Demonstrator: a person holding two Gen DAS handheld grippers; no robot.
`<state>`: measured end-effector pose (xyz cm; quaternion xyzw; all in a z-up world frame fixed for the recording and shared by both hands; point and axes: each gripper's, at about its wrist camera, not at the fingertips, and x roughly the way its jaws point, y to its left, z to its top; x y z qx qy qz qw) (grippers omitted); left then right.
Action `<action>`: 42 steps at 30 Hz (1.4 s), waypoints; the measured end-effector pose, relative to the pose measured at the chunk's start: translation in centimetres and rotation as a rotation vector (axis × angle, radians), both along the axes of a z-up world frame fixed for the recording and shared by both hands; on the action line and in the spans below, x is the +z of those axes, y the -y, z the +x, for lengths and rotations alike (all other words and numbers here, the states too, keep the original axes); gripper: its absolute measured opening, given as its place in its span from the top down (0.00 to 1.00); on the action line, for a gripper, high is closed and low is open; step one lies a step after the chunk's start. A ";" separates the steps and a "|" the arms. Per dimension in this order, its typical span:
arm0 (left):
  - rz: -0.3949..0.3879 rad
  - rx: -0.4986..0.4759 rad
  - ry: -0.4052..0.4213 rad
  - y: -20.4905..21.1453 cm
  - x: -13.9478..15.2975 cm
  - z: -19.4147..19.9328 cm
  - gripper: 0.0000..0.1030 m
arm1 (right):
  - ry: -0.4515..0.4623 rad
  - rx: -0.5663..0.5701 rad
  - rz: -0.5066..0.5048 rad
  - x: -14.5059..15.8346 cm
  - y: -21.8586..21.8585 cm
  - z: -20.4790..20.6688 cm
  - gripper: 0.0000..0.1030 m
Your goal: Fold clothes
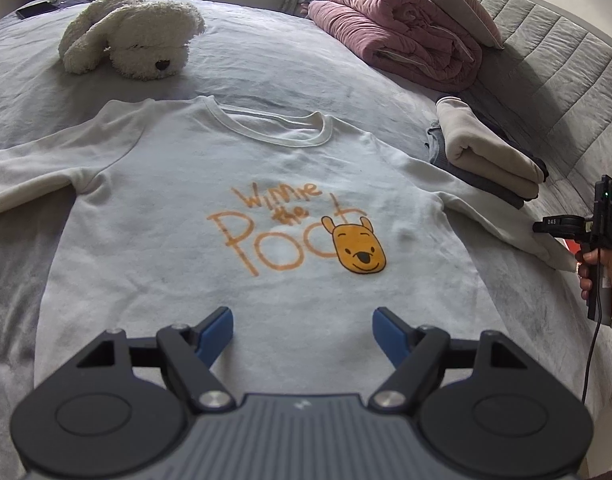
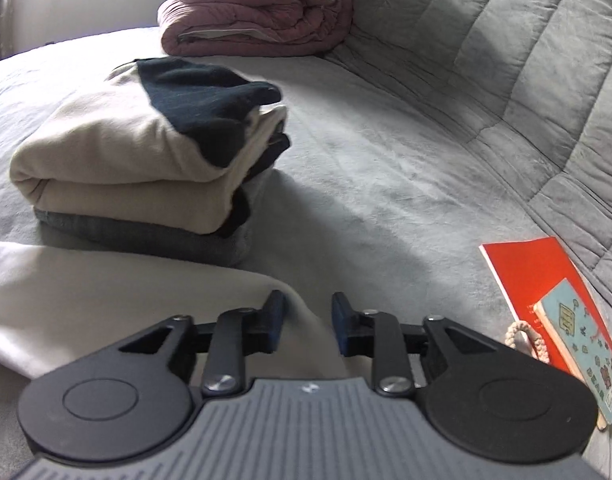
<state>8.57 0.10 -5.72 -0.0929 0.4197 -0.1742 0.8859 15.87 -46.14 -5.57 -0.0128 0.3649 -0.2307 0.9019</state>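
A white sweatshirt [image 1: 226, 200] with an orange bear print lies face up and spread flat on the grey bed, neckline far from me. My left gripper [image 1: 302, 320] hovers over its lower hem, blue pads wide apart and nothing between them. The sweatshirt's right sleeve [image 1: 506, 224] reaches toward a hand [image 1: 602, 280] holding the other gripper at the frame's right edge. In the right wrist view, my right gripper [image 2: 308, 308] stands partly open just above the sleeve end [image 2: 106, 300]. The cloth's edge lies under the gap, and the pads do not press on it.
A folded pile of beige and dark clothes [image 2: 126, 168] [image 1: 490, 160] sits just beyond the sleeve. A pink rolled quilt [image 1: 394, 40] and a plush dog [image 1: 134, 36] lie at the far side. A red notebook [image 2: 546, 280] and small blue notebook [image 2: 578, 340] lie right, by the quilted headboard [image 1: 566, 60].
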 end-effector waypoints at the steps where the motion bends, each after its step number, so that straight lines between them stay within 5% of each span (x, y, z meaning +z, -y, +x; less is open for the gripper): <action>1: 0.001 -0.001 0.006 0.1 0.1 0.0 0.24 | 0.018 -0.023 0.012 0.3 0.7 -0.4 0.62; 13: 0.118 -0.111 0.166 5.9 -0.6 0.3 0.26 | 0.214 -0.125 0.477 0.1 7.5 -9.0 0.58; 24: 0.309 -0.304 0.386 17.3 -0.3 4.0 0.29 | 0.420 -0.060 0.991 -2.7 8.8 -13.0 0.58; 32: 0.389 -0.355 0.486 22.5 -1.4 6.0 0.38 | 0.451 -0.077 1.025 -3.9 8.7 -9.4 0.58; 38: 0.410 -0.341 0.499 23.4 -2.1 6.9 0.69 | 0.498 -0.122 1.065 -4.1 10.4 -7.5 0.59; 40: 0.404 -0.327 0.491 23.4 -2.1 7.1 0.90 | 0.511 -0.138 1.062 -3.9 10.7 -6.8 0.62; 42: 0.384 -0.314 0.487 23.0 -1.9 7.3 0.92 | 0.516 -0.153 1.038 -3.5 11.0 -6.1 0.69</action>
